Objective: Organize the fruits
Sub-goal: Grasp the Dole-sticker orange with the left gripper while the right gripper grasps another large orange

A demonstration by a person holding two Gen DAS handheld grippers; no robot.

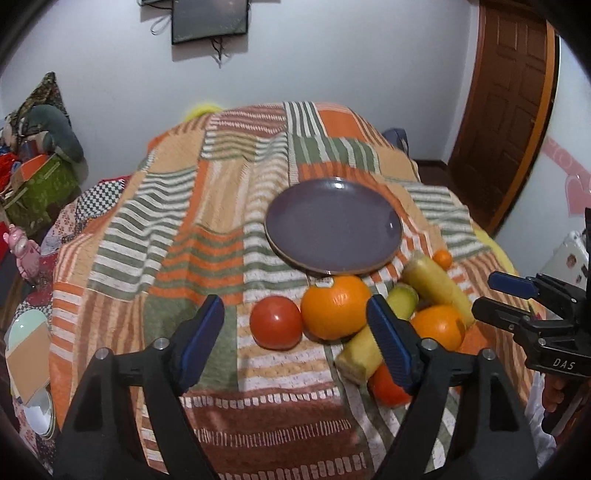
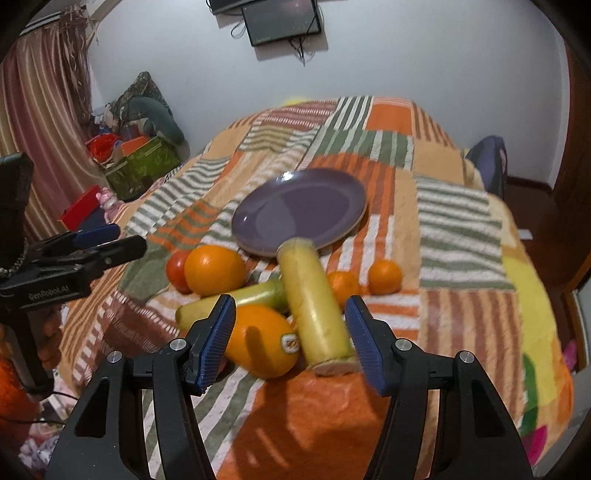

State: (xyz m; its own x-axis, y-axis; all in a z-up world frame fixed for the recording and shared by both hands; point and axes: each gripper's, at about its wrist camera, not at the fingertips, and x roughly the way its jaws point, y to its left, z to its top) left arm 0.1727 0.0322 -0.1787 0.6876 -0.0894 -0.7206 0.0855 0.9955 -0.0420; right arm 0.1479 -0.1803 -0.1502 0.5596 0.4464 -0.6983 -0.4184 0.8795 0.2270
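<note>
A purple plate (image 1: 332,225) lies empty on the striped bedspread; it also shows in the right wrist view (image 2: 299,210). In front of it is a pile of fruit: a red tomato (image 1: 275,326), a large orange (image 1: 334,306), a second orange with a sticker (image 2: 260,339), two small oranges (image 2: 384,277), and two yellowish cylinder pieces (image 2: 317,306). My left gripper (image 1: 295,339) is open and empty, just short of the tomato and large orange. My right gripper (image 2: 291,343) is open and empty, its jaws on either side of the sticker orange and the upright cylinder piece.
The striped orange and green bedspread (image 1: 184,229) covers a bed. A green box of clutter (image 2: 140,166) stands at the far left by a curtain. A wooden door (image 1: 506,110) is at the right. A monitor (image 1: 210,18) hangs on the wall.
</note>
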